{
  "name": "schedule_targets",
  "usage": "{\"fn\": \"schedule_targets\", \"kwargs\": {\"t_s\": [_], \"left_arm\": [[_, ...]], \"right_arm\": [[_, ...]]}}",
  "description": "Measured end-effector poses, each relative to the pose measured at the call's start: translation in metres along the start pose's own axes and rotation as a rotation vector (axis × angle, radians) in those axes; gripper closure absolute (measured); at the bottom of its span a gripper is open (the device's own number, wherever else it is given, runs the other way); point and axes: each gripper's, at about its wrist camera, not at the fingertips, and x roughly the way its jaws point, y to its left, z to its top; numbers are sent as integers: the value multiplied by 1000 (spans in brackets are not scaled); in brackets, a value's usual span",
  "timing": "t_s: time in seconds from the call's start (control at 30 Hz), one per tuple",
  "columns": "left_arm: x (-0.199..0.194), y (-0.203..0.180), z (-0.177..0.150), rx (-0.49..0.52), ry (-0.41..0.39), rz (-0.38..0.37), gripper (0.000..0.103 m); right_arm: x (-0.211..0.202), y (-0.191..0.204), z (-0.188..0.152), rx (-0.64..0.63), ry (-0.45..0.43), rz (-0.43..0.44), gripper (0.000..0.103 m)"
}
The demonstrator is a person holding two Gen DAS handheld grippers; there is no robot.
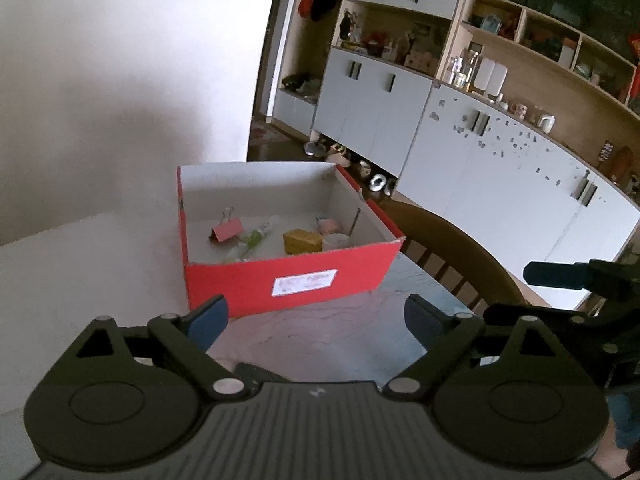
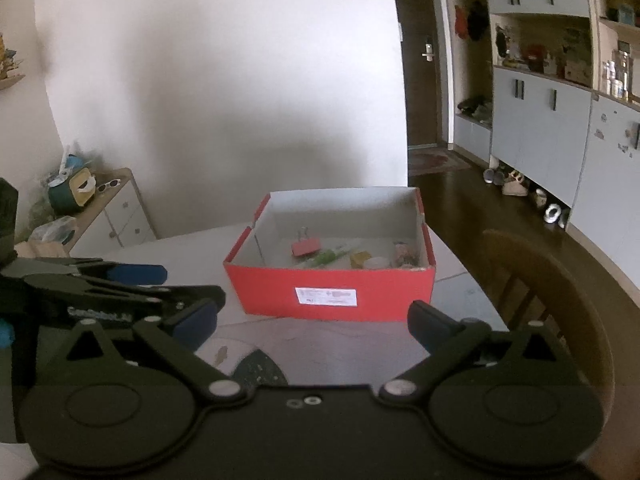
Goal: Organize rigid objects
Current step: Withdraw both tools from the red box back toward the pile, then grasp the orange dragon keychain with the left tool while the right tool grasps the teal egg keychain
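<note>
Tongs on both your left (image 1: pixel 316 318) and right (image 2: pixel 314 322) stand apart and empty above the tabletop (image 1: pixel 320 332), since the pink binder clip (image 1: pixel 227 230), what looks like a small bottle, and other bits already lie in the red box (image 1: pixel 296 280).

Home, wall cabinets (image 1: pixel 372 116), shoes (image 2: pixel 516 184), dining chair (image 2: pixel 552 280)

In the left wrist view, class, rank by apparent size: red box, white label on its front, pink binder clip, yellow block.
1. Red box, by far the largest.
2. White label.
3. Yellow block and pink binder clip: these look too alike to rank.
</note>
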Motion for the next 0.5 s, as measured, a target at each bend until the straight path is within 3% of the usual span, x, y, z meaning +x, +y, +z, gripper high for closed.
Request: {"fn": "schedule_targets", "kwargs": {"t_s": [0.1, 0.3, 0.5], "left_arm": [[-1, 1, -5, -12, 3, -20, 0], [-2, 2, -21, -25, -21, -31, 0], [8, 3, -36, -15, 26, -13, 0]], "right_arm": [[-1, -3, -9, 13, 2, -6, 1], [-1, -9, -30, 42, 26, -7, 1], [6, -15, -51, 51, 58, -30, 1]]}}
